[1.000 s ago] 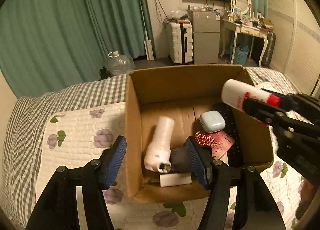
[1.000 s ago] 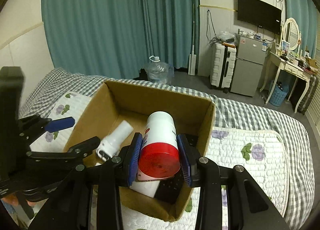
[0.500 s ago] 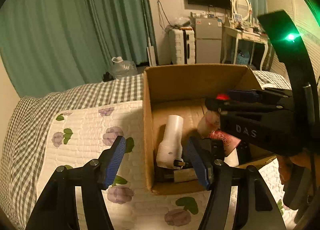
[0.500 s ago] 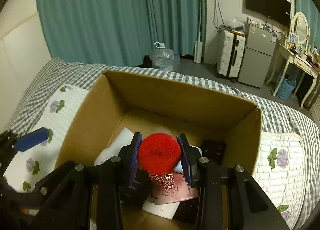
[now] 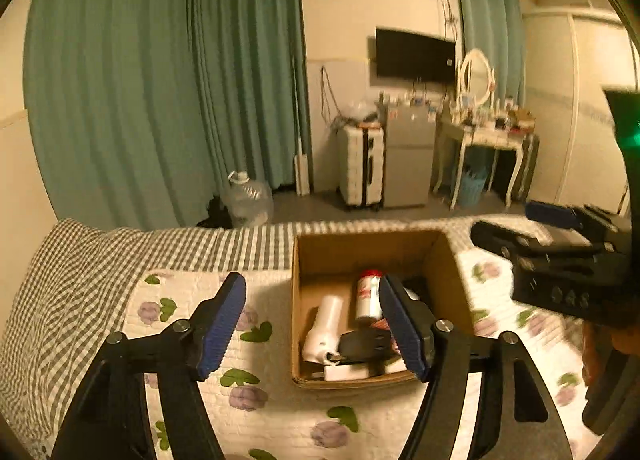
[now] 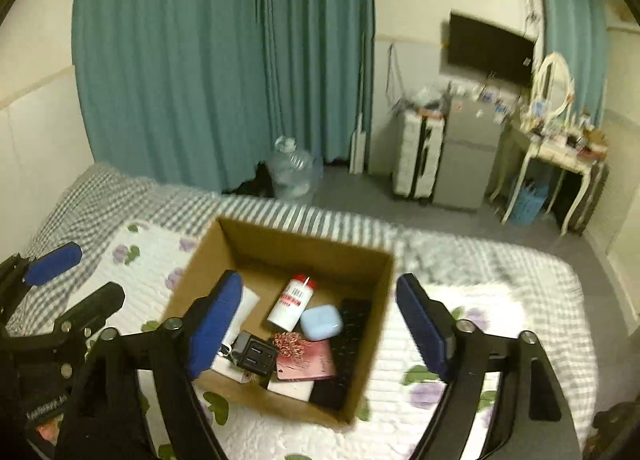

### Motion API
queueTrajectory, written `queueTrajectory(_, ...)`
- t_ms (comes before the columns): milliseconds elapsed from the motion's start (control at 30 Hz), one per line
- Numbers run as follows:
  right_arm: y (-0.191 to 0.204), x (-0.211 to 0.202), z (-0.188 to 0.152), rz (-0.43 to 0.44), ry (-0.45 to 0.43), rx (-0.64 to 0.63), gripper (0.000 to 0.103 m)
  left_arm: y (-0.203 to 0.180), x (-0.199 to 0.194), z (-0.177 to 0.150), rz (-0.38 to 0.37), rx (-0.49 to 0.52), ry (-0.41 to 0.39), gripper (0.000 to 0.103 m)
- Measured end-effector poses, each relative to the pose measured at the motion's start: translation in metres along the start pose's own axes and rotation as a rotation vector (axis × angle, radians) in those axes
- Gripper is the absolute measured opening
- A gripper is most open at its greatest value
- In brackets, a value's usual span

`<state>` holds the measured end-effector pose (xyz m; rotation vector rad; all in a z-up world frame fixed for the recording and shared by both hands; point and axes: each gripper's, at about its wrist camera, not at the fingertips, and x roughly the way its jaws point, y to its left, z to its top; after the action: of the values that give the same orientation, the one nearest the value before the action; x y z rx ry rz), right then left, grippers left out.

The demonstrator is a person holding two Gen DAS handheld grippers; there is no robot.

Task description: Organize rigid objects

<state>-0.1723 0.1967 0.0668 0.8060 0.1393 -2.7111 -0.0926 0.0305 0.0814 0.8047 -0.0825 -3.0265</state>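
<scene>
An open cardboard box [image 6: 374, 324] sits on the quilted bed; it also shows in the left wrist view [image 5: 456, 280]. Inside lie a white bottle with a red cap [image 6: 291, 303], a pale blue earbud case [image 6: 321, 322], a pink phone [image 6: 306, 362], a black charger [image 6: 256, 352], a black keyboard [image 6: 352, 324] and a white tube [image 5: 324, 326]. My right gripper [image 6: 320, 324] is open and empty above the box. My left gripper [image 5: 314, 322] is open and empty, above the box's left wall. The right gripper also shows in the left wrist view [image 5: 560, 232].
The bed has a flowered white quilt [image 5: 180, 300] over a grey checked cover [image 5: 80, 260]. Beyond its far edge stand a water jug [image 6: 294, 172], a white suitcase [image 6: 418, 156], a small fridge [image 6: 468, 156] and a dressing table [image 6: 560, 156]. Teal curtains hang behind.
My right gripper opened, left the red-capped bottle in the box, and lifted away. Both grippers pulled up and back, so the box looks smaller.
</scene>
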Motion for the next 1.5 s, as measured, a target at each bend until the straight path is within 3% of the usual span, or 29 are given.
queueTrajectory(300, 0.007, -0.116, -0.007, -0.067, -0.108, -0.038, 0.097, -0.001, -0.083, 0.006, 0.035, 0.009, -0.115, 0.074)
queueTrajectory(367, 0.009, -0.132, -0.011, -0.075, -0.127, -0.034, 0.103, -0.007, -0.094, 0.003, 0.040, 0.029, -0.127, 0.075)
queueTrajectory(567, 0.000, -0.161, -0.026, -0.090, -0.163, 0.025, 0.103, -0.023, -0.108, -0.010, 0.012, 0.058, -0.158, 0.076)
queueTrajectory(767, -0.006, -0.163, -0.047, -0.098, -0.232, 0.056, 0.103, -0.026, -0.097, -0.036, -0.003, 0.001, -0.152, 0.076)
queueTrajectory(900, -0.004, -0.147, -0.074, -0.124, -0.269, 0.064, 0.103, -0.030, -0.077, -0.059, 0.043, 0.008, -0.152, 0.076)
queueTrajectory(1200, 0.007, -0.084, -0.108, -0.116, -0.147, 0.046, 0.103, -0.032, -0.035, -0.094, 0.057, 0.024, -0.058, 0.076)
queueTrajectory(1500, -0.001, -0.068, -0.116, -0.135, -0.122, 0.087, 0.103, -0.029, -0.025, -0.104, 0.051, 0.009, -0.019, 0.076)
